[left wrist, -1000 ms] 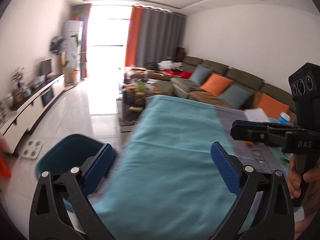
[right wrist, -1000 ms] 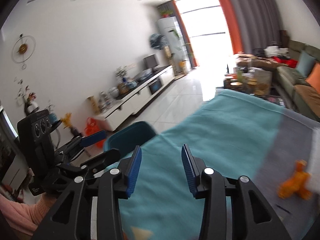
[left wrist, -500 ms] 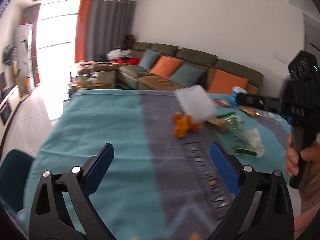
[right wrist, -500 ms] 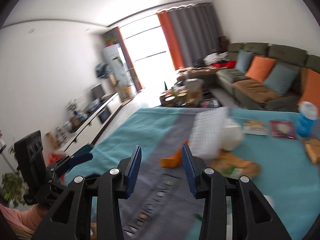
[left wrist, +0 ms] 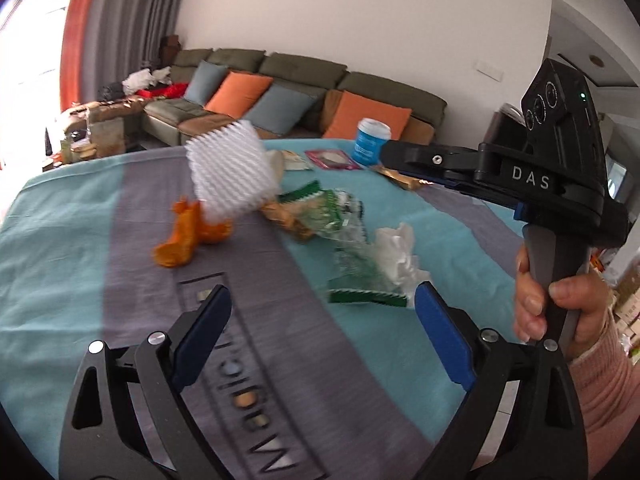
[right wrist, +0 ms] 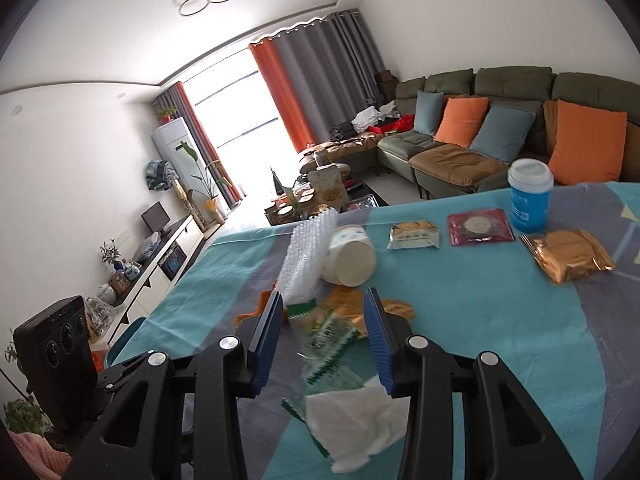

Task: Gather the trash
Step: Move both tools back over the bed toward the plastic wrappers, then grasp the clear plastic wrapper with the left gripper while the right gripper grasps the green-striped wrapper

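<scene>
Trash on the table (right wrist: 500, 320), grouped around a white ribbed foam sleeve (left wrist: 230, 172):
- orange peel (left wrist: 188, 236), lying against the sleeve's base;
- crumpled clear wrapper with green print (left wrist: 344, 236), beside the sleeve;
- crumpled white tissue (right wrist: 360, 420), just past the wrapper;
- tipped-over white paper cup (right wrist: 350, 258), touching the sleeve.

Left hand-held gripper (left wrist: 320, 344): jaws wide apart, holding nothing.
Right hand-held gripper (right wrist: 325, 344): jaws partly open, empty, above the wrapper.
</scene>
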{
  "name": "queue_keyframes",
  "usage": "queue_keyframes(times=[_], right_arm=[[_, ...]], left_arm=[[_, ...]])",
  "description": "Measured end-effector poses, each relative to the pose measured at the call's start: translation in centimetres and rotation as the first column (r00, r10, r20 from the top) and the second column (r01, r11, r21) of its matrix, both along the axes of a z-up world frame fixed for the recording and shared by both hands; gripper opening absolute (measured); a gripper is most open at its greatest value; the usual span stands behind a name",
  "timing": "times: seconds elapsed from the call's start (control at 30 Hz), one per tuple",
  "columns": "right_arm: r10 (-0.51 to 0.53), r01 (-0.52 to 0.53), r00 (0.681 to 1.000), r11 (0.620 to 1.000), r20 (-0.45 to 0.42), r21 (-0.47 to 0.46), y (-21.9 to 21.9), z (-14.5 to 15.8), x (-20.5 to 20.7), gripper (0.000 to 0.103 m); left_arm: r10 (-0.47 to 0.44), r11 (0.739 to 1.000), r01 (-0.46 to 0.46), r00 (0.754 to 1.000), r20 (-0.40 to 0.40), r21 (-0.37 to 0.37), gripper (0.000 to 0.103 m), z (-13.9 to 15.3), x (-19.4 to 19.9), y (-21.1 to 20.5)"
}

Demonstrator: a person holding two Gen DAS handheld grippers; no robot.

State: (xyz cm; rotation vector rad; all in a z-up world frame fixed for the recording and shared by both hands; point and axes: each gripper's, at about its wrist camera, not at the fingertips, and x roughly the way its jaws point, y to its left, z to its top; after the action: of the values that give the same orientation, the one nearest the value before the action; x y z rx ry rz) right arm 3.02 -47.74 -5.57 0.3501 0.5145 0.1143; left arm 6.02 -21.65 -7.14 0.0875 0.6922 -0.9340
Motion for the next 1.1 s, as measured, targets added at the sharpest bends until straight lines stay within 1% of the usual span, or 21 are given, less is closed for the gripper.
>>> queue_keyframes(times=[0.07,0.23,0.3,0.37,0.47,0.57,0.6,0.63,0.7,0.77,0.83,0.9,0.97,1.0,1.03,1.07,1.1], right_arm=[[-0.007,0.007,1.0,1.0,-0.005,0.009,-0.4,-0.3,-0.1,0.04],[-0.009,0.01,1.0,0.999,-0.02,0.049,-1.2,-0.9,-0.3,0.04],[-0.005,0.008,0.999,0.998,-0.031,0.068,-1.3,-1.2,-0.1,0.04],[0.009,-0.005,0.999,0.996,-0.044,0.09,-1.5,-1.7,0.3,0.04],[0.025,-0.017,0.997,0.993,-0.072,0.114,-1.4,-2.3,0.9,0.04],[0.05,-0.036,0.995,0.988,-0.089,0.148,-1.3,-2.9,1.5,0.04],[0.056,-0.04,0.994,0.987,-0.095,0.156,-1.3,-3.1,1.7,0.04],[0.062,-0.045,0.993,0.985,-0.099,0.165,-1.2,-3.2,1.8,0.04],[0.077,-0.056,0.991,0.981,-0.108,0.186,-1.2,-3.6,2.2,0.04],[0.087,-0.061,0.989,0.977,-0.119,0.204,-1.2,-4.0,2.6,0.04],[0.097,-0.068,0.987,0.973,-0.124,0.22,-1.1,-4.2,2.8,0.04],[0.104,-0.073,0.987,0.971,-0.127,0.229,-1.0,-4.4,3.0,0.04],[0.108,-0.077,0.986,0.969,-0.124,0.234,-1.1,-4.3,3.0,0.038],[0.107,-0.076,0.987,0.97,-0.122,0.231,-1.1,-4.3,2.9,0.034],[0.105,-0.076,0.987,0.971,-0.118,0.227,-1.1,-4.2,2.9,0.025],[0.108,-0.079,0.987,0.971,-0.119,0.227,-1.1,-4.2,2.9,0.024],[0.106,-0.078,0.987,0.971,-0.118,0.226,-1.1,-4.1,2.8,0.023]], left_arm=[[-0.012,1.0,0.012,1.0,-0.011,0.003,0.09,-0.2,0.3,-1.0],[-0.025,0.999,0.027,0.999,-0.045,0.032,0.079,-0.7,1.3,-2.7],[-0.038,0.999,0.041,0.996,-0.079,0.034,0.072,-1.0,1.8,-3.0],[-0.049,0.998,0.054,0.992,-0.12,0.035,0.068,-1.4,2.6,-3.5],[-0.093,0.995,0.098,0.978,-0.186,0.018,0.067,-2.1,3.4,-4.0],[-0.128,0.991,0.135,0.968,-0.217,0.017,0.052,-2.6,3.8,-4.6],[-0.135,0.989,0.143,0.966,-0.22,0.021,0.045,-2.7,3.8,-4.8],[-0.138,0.989,0.147,0.966,-0.218,0.027,0.043,-2.9,3.7,-5.0],[-0.149,0.987,0.16,0.967,-0.204,0.035,0.029,-3.0,3.5,-5.2],[-0.155,0.985,0.166,0.968,-0.197,0.038,0.023,-3.0,3.3,-5.3],[-0.16,0.985,0.17,0.969,-0.189,0.037,0.02,-3.0,2.9,-5.3],[-0.162,0.985,0.171,0.971,-0.177,0.038,0.012,-2.8,2.4,-5.2],[-0.158,0.985,0.166,0.974,-0.165,0.037,0.011,-2.6,2.0,-4.9],[-0.157,0.986,0.165,0.974,-0.161,0.035,0.009,-2.4,1.9,-4.7],[-0.156,0.986,0.163,0.975,-0.161,0.032,0.008,-2.4,1.8,-4.5],[-0.156,0.986,0.162,0.975,-0.158,0.029,0.003,-2.2,1.8,-4.4],[-0.157,0.986,0.163,0.975,-0.157,0.027,0.002,-2.2,1.8,-4.3]])
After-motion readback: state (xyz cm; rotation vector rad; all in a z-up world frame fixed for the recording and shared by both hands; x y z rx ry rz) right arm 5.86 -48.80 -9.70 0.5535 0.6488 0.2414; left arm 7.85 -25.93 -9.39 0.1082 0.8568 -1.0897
